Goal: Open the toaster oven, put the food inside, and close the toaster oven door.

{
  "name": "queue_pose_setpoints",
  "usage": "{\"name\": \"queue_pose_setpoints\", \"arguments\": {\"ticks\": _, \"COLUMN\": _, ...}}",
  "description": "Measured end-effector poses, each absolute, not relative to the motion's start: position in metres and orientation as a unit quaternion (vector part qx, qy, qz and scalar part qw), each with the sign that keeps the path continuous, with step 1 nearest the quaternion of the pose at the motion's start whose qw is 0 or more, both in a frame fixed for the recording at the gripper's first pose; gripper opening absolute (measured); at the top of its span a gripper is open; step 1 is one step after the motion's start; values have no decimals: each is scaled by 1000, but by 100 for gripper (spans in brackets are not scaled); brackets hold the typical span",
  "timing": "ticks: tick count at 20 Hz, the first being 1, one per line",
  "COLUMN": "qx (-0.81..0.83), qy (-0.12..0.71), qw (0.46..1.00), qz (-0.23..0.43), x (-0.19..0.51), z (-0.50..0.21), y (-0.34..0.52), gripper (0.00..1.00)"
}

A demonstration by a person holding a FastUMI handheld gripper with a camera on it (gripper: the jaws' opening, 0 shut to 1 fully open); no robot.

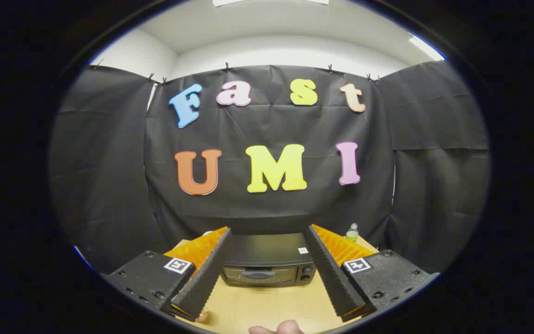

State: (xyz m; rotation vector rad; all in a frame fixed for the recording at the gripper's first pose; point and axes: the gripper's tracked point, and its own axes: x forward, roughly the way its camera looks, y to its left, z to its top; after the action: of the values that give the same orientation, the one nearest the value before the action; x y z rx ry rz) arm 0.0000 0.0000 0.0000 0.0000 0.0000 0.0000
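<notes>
Fingertips of a person's hand (276,328) show nearest, resting low on the desk (267,306) between the two fingers of the tongs (267,232). Those tongs stand spread wide and grip nothing. Beyond them, framed between the fingers, the toaster oven (267,264) sits on the desk with its door shut and its front facing the tongs, its long axis running crosswise. Right of the toaster oven, behind one finger, stands a small bottle (352,232).
</notes>
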Motion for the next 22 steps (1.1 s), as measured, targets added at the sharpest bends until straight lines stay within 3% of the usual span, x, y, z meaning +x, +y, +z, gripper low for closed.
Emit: {"name": "queue_pose_setpoints", "arguments": {"ticks": 22, "qx": 0, "qy": 4, "qw": 1000, "qz": 0, "x": 5, "z": -3, "y": -10, "gripper": 100}}
